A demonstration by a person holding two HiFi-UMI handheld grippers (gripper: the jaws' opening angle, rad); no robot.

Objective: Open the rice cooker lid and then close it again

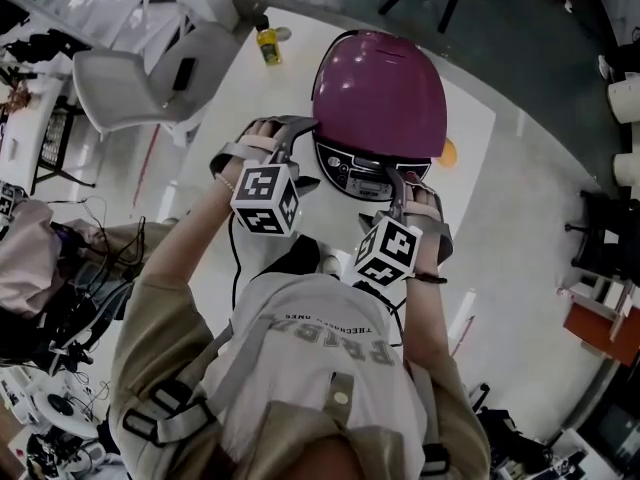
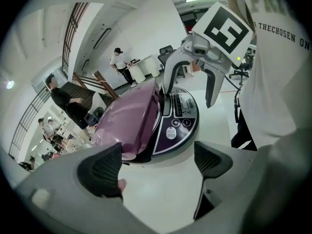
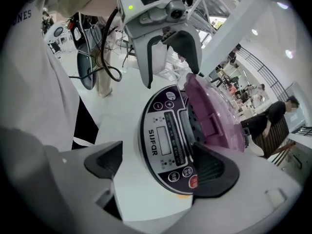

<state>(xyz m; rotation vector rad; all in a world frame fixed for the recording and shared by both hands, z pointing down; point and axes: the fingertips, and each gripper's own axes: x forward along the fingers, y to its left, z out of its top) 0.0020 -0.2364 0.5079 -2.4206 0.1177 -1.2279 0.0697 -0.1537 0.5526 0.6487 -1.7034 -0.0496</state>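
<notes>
Rice cooker (image 1: 352,171): glossy purple domed lid (image 1: 380,88) ajar, dark oval control panel (image 3: 163,140). Left gripper (image 2: 161,165) and right gripper (image 3: 161,168) jaws released.

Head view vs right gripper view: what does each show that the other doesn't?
Head view only: the yellow bottle and white chair beyond the rice cooker. Right gripper view only: the perforated face under the front edge of the purple lid, and people in the background. Both: the lid, the control panel, and the left gripper and right gripper, jaws apart, at its front.
</notes>
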